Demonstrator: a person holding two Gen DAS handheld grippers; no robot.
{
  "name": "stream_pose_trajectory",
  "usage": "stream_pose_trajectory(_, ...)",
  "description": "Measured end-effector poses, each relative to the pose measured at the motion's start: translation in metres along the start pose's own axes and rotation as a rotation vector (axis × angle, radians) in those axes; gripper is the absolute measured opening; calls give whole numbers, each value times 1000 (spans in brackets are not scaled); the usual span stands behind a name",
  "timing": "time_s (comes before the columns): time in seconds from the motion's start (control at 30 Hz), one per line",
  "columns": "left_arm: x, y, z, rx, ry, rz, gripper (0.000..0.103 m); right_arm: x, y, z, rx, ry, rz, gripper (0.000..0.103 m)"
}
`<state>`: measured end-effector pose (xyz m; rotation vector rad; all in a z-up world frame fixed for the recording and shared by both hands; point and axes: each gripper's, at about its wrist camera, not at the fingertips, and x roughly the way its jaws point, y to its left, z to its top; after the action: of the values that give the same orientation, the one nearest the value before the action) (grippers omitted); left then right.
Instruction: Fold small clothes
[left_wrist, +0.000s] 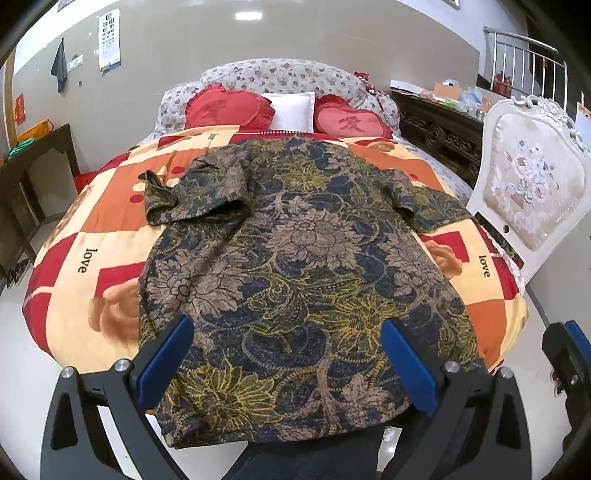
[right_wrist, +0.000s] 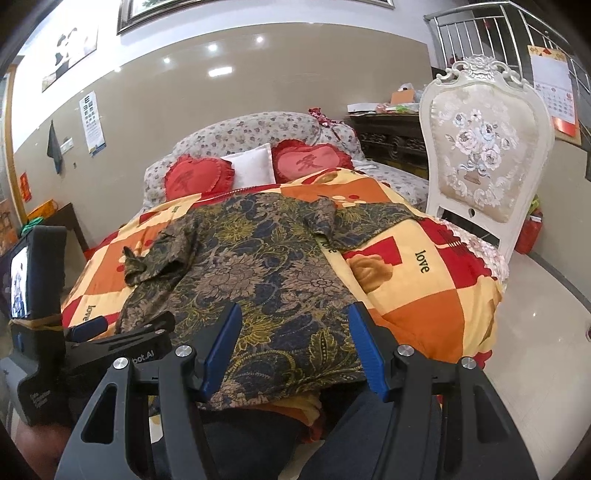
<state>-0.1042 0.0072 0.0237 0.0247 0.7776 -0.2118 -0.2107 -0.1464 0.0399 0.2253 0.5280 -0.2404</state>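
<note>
- Lying spread out on the bed, the floral shirt (left_wrist: 295, 258) sits just ahead of both grippers, back side up, its hem nearest them and draping slightly over the bed's edge.
- The left gripper (left_wrist: 288, 354) hangs over the hem with its blue pads wide apart; the cloth shows beneath the gap, and neither pad pinches it.
- The right gripper (right_wrist: 295, 343) stands just as wide, tilted down over the near right part of the shirt and holding nothing.
- In the right wrist view, the left gripper (right_wrist: 122, 332) sits close beside the right one, on its left.
- Beyond the left gripper, the shirt's left sleeve (left_wrist: 184, 195) lies rumpled, its cuff turned up.
- Beyond the right gripper, the right sleeve (right_wrist: 369, 218) stretches flatter toward the bed's far side.
- Under the shirt is a red, orange and cream quilt (left_wrist: 92, 258) printed with the word "love".
- Far ahead of the grippers, two red heart cushions (left_wrist: 229, 107) flank a white pillow (left_wrist: 291, 109).
- Off to the right stands a white carved chair (right_wrist: 484, 147), close by the bed.
</note>
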Motion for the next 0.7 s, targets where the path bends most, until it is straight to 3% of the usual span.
stream_pose_trajectory(0.7, 6, 0, -4, -4, 24, -10, 103, 3, 2, -4, -14, 24, 9, 62)
